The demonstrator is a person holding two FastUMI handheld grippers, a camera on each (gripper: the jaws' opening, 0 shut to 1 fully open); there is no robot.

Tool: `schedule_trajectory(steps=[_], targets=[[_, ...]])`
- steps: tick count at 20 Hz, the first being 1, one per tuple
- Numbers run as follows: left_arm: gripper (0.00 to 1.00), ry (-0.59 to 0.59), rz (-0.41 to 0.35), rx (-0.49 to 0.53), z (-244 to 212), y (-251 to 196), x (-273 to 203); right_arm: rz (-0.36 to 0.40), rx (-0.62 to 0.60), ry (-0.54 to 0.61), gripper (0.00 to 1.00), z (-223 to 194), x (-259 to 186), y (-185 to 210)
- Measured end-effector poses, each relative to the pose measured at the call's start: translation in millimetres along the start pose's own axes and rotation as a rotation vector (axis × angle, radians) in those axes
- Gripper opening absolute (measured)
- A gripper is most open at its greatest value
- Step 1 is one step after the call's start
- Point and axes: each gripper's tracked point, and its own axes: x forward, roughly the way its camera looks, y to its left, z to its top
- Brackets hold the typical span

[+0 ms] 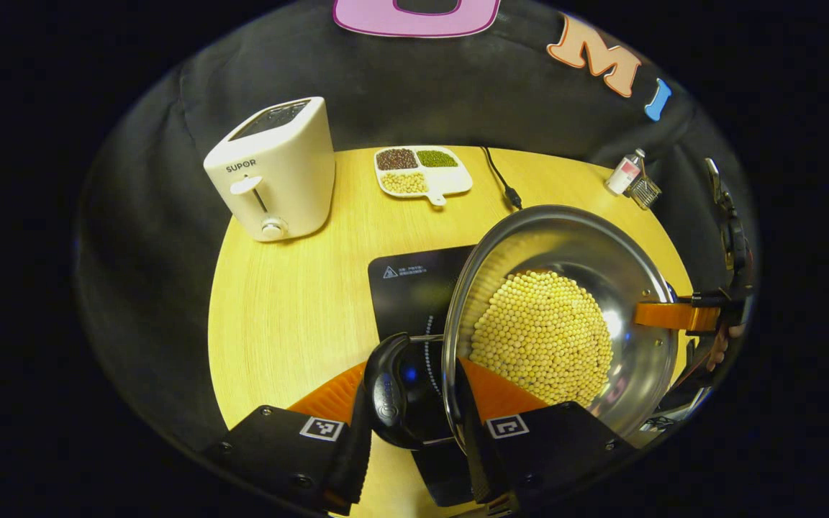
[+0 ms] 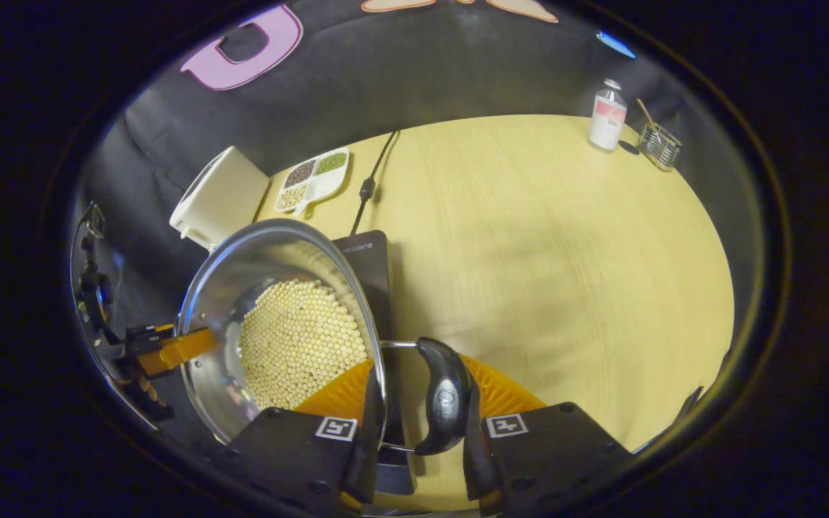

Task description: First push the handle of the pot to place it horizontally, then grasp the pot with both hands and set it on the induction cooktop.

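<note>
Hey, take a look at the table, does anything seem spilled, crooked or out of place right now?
Nothing spilled. The one odd thing is the pot: it is tilted while held by its two side handles, so its beans have heaped toward one side. It overlaps the cooktop. The toaster and divided dish look orderly.

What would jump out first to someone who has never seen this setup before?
Most striking is the shiny steel pot heaped with pale yellow beans, held at its two black side handles by the left gripper and the right gripper above the black induction cooktop on the round wooden table. Behind it stand a white toaster and a divided dish of beans at the table's far edge.
</note>
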Motion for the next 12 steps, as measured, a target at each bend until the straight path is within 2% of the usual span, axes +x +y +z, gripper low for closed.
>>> schedule_trajectory(steps=[3,4,5,6,10,12], targets=[[0.59,-0.015,0.015,0.015,4,7,4,0.001,0.013,-0.003,0.43,5,4,4],[0.60,-0.018,0.023,0.018,5,9,5,0.002,0.016,-0.006,0.50,5,5,7],[0.60,-0.024,0.031,0.021,6,12,5,0.002,0.021,-0.008,0.51,6,6,9],[0.62,-0.027,0.035,0.023,7,13,4,0.001,0.022,-0.012,0.43,6,7,10],[0.65,-0.025,0.048,0.008,6,13,3,-0.005,0.012,-0.026,0.45,5,6,10],[0.68,-0.038,0.065,0.000,5,13,-1,-0.010,0.016,-0.043,0.53,6,2,8]])
